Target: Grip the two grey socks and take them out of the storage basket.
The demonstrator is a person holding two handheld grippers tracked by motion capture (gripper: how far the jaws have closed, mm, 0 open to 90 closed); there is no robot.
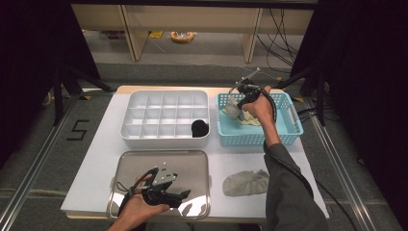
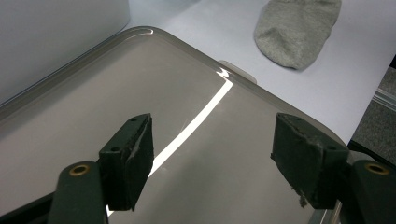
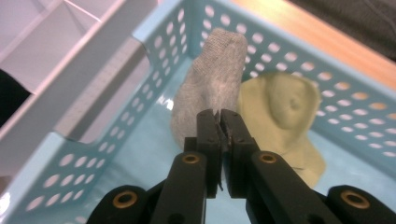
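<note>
Item: grey sock [image 3: 212,84], held. Pinched at one edge between the pressed-together jaws of the right gripper [image 3: 220,122], hanging just beyond the jaw tips and lifted inside the blue basket [image 3: 140,93]. In the high view, same sock [image 1: 233,108] below the right gripper [image 1: 246,96], over the left half of the basket [image 1: 293,126].

Handling, judged: light, soft, limp knit; drapes and swings from a single pinch, no risk of breakage, little risk of slipping from rubber pads. Best taken at a bunched fold or at the cuff, with enough fabric between the pads; a thin single layer at the very edge may pull free or snag on the basket's perforated wall.

Item: pale yellow sock [image 3: 285,116], lying on the basket floor, to the right of and beyond the jaws, just beside the grey one.

Item: second grey sock [image 2: 299,28], flat on the white table [image 2: 224,23], well beyond the right jaw of the left gripper [image 2: 212,161], past the corner of the steel tray [image 2: 140,70].

Left gripper [image 1: 161,190]: jaws spread wide, nothing between them, over the tray.

Item: white divided organiser [image 1: 144,103], beyond the tray; dark bundle [image 1: 199,127] in its near right compartment.

Markings: no brand or label legible on socks, basket or tray. Black tape figure resembling "5" [image 1: 79,129] on the floor at the left.
</note>
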